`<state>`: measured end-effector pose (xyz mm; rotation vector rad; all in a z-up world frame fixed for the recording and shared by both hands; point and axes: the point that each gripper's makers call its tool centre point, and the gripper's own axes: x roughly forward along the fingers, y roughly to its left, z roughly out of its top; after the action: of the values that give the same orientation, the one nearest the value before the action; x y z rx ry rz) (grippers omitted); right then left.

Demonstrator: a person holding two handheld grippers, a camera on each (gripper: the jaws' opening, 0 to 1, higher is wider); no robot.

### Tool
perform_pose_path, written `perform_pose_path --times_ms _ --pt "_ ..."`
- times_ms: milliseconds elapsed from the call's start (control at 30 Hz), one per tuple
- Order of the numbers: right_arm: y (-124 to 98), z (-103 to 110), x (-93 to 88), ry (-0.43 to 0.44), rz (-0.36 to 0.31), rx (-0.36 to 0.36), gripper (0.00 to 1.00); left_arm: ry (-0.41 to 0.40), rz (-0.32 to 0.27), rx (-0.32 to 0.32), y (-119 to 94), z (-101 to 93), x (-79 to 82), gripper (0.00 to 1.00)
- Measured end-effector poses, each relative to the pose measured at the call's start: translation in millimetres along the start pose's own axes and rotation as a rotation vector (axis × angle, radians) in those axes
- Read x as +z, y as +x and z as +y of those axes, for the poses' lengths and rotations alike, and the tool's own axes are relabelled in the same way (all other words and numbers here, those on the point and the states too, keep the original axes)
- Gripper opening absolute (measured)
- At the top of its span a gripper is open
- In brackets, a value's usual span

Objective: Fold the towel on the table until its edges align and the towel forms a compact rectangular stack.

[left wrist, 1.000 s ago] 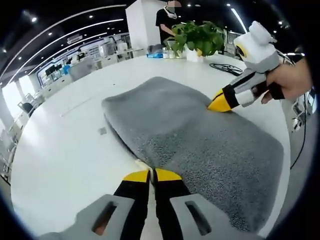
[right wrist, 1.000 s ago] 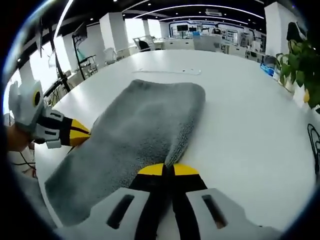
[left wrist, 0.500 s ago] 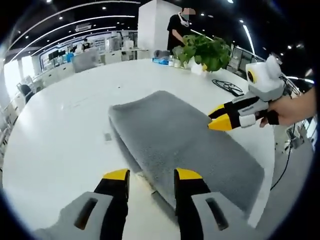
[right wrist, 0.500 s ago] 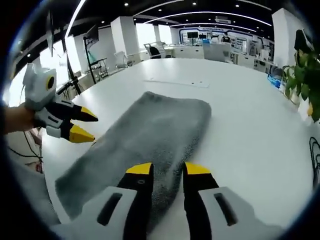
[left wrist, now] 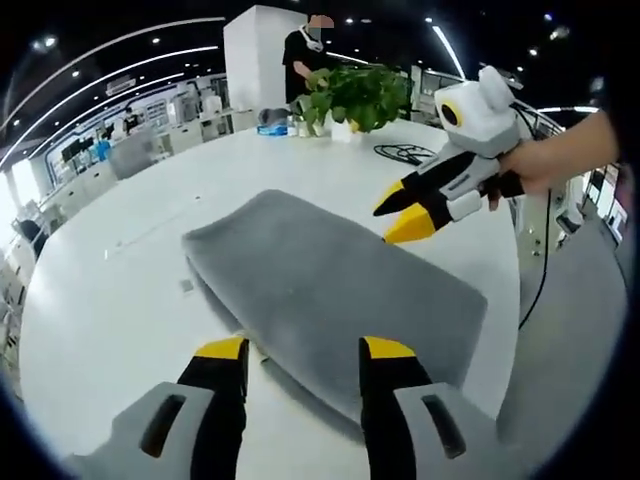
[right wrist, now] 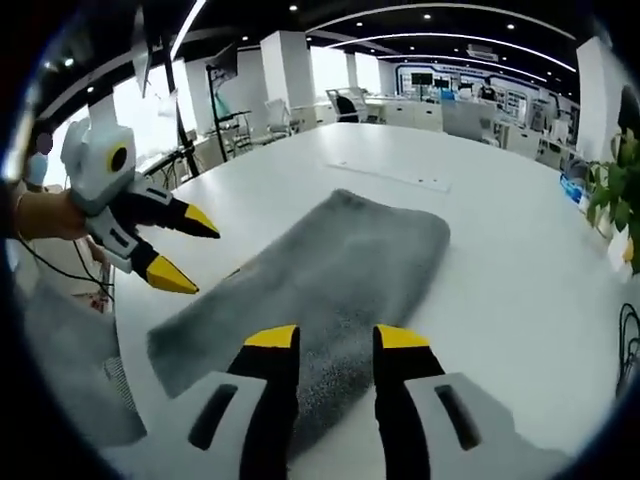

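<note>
A grey towel point(left wrist: 330, 290) lies folded flat as a long strip on the white table point(left wrist: 110, 290). My left gripper point(left wrist: 304, 349) hovers open above the towel's near long edge, nothing between its jaws. My right gripper point(left wrist: 400, 212) hangs open over the towel's far edge, held by a hand. In the right gripper view the same towel point(right wrist: 330, 275) runs away from me, with my right gripper point(right wrist: 335, 338) open above its near edge. My left gripper point(right wrist: 190, 250) is open above the towel's left end there.
A potted green plant point(left wrist: 355, 95) and a black cable point(left wrist: 408, 153) sit at the table's far side, with a person standing behind the plant. The table edge point(left wrist: 510, 350) drops off close to the towel's right end. Desks and chairs fill the room beyond.
Both grippers, shut on the towel's edges a second ago, have opened and lifted clear of it. The towel now lies flat on the table.
</note>
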<state>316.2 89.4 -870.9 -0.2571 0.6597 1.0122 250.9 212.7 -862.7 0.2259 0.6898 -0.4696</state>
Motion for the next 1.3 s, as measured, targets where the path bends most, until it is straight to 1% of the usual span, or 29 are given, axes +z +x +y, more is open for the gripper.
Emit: perform_pose_path --times_ms 67,133,167,200,267,300,333,400,433,533,700,767,867,1033,1100,1233,1300 --pt "-2 1 -3.6 -0.003 0.007 0.0 0.3 0.0 -0.003 -0.009 -1 -4.7 -0.6 0.47" --pt "-5 2 -10.1 -0.016 0.03 -0.006 0.37 0.003 -0.008 -0.03 -3 -11.3 -0.3 0.48" --pt "-7 3 -11.5 -0.022 0.029 -0.007 0.39 0.003 -0.008 -0.036 -4 -13.6 -0.6 0.49" --pt "-9 6 -14.0 -0.035 0.032 -0.005 0.41 0.008 -0.008 -0.047 -5 -17.5 -1.1 0.51" --pt "-13 10 -18.8 -0.055 0.036 0.005 0.42 0.021 -0.005 -0.058 -6 -22.6 -2.5 0.58" --pt "-14 12 -21.0 -0.07 0.038 0.008 0.43 0.04 -0.004 -0.066 -7 -26.4 -3.5 0.59" --pt "-15 14 -23.4 -0.085 0.042 0.015 0.44 0.051 -0.002 -0.07 -8 -28.9 -4.5 0.6" --pt "-20 20 -33.5 -0.165 0.079 0.021 0.44 0.083 0.01 -0.079 -9 -34.6 -9.0 0.6" --pt "-21 22 -36.5 -0.184 0.088 0.027 0.44 0.097 0.021 -0.085 -9 -37.2 -12.1 0.6" --pt "-23 30 -40.9 -0.212 0.096 0.042 0.44 0.151 0.045 -0.105 -10 -47.7 -20.1 0.6" --pt "-26 42 -48.5 -0.228 0.101 0.059 0.44 0.177 0.057 -0.134 -13 -61.3 -25.9 0.6" --pt "-26 45 -51.6 -0.228 0.105 0.068 0.44 0.197 0.055 -0.151 -15 -67.8 -27.4 0.6" --pt "-26 55 -59.5 -0.23 0.105 0.106 0.44 0.217 0.061 -0.173 -17 -78.2 -31.5 0.59" --pt "-30 68 -69.8 -0.255 0.119 0.133 0.41 0.293 0.08 -0.198 -17 -93.7 -40.9 0.54" --pt "-33 73 -70.9 -0.268 0.119 0.141 0.41 0.32 0.09 -0.207 -16 -99.3 -44.2 0.52" --pt "-37 82 -73.2 -0.304 0.117 0.159 0.4 0.353 0.093 -0.212 -15 -105.9 -46.9 0.43" --pt "-36 83 -75.1 -0.315 0.12 0.169 0.39 0.366 0.1 -0.217 -13 -108.3 -48.9 0.41"
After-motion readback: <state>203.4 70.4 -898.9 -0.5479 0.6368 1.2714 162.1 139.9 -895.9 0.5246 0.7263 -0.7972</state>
